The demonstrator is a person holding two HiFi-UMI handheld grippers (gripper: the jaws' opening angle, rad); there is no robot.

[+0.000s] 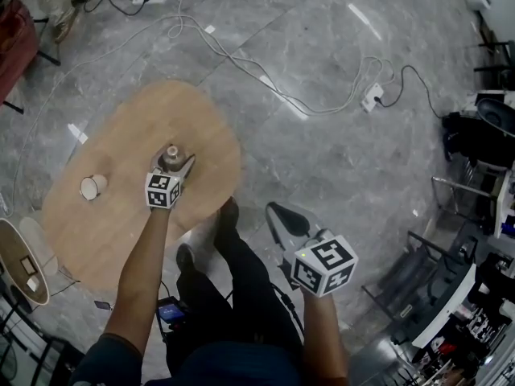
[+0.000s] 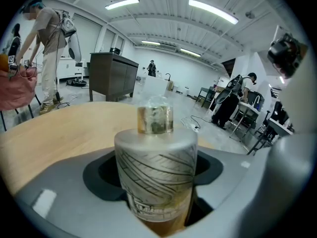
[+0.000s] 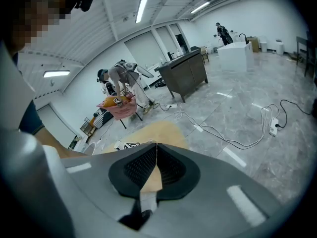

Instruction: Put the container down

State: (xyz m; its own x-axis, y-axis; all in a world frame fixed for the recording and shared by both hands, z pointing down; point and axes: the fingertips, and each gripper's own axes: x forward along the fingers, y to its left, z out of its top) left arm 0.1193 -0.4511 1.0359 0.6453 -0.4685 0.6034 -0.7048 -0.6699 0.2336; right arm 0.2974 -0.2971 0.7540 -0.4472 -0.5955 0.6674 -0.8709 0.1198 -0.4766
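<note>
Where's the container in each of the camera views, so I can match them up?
Head view: container left of centre, standing on the table.
Left gripper view: dead centre and close up, filling the lower middle, with the table behind it.
Right gripper view: not visible; only the table shows, above the jaws.
Shared landmark: the table, seen in all three views.

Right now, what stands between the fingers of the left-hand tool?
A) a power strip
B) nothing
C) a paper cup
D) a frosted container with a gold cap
D: the left gripper view shows the frosted container, gold cap on top, between the fingers of the left gripper; the paper cup stands apart from it.
</note>
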